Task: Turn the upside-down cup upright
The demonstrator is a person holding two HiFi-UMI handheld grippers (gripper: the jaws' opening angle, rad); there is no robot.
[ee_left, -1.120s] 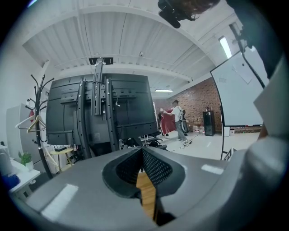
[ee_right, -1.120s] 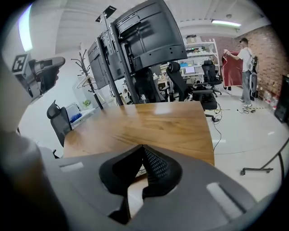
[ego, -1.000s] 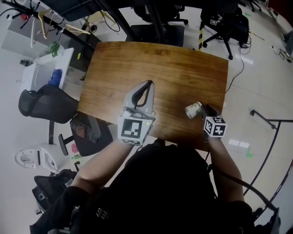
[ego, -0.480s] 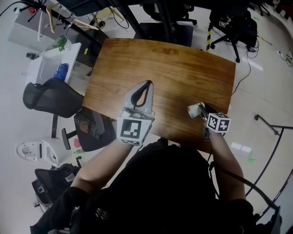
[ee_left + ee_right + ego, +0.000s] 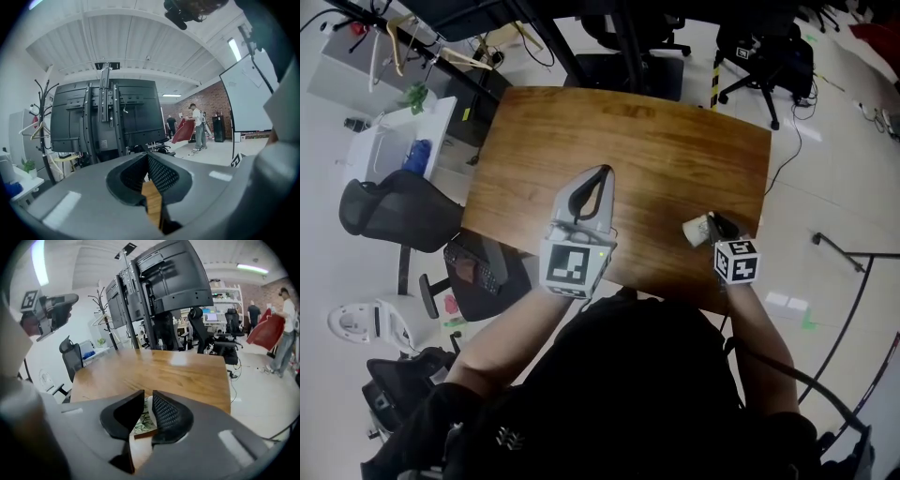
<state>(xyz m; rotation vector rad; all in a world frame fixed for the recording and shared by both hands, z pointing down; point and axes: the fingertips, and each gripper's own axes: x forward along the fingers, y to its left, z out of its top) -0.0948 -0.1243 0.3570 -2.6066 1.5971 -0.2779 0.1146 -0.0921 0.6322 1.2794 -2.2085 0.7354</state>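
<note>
The cup point(image 5: 697, 229), white with green leaves, is near the right end of the bench point(image 5: 656, 141), close to the edge by the person. It looks tipped over and is not standing up yet. The right tool point(image 5: 147, 401) has just been closing, and its two jaws now pinch the cup's wall between them. So the grab looks done. Turning the cup and setting it down on its bottom is what is left. The left tool point(image 5: 602, 172) waits over the bench's middle, jaws together, holding nothing.
</note>
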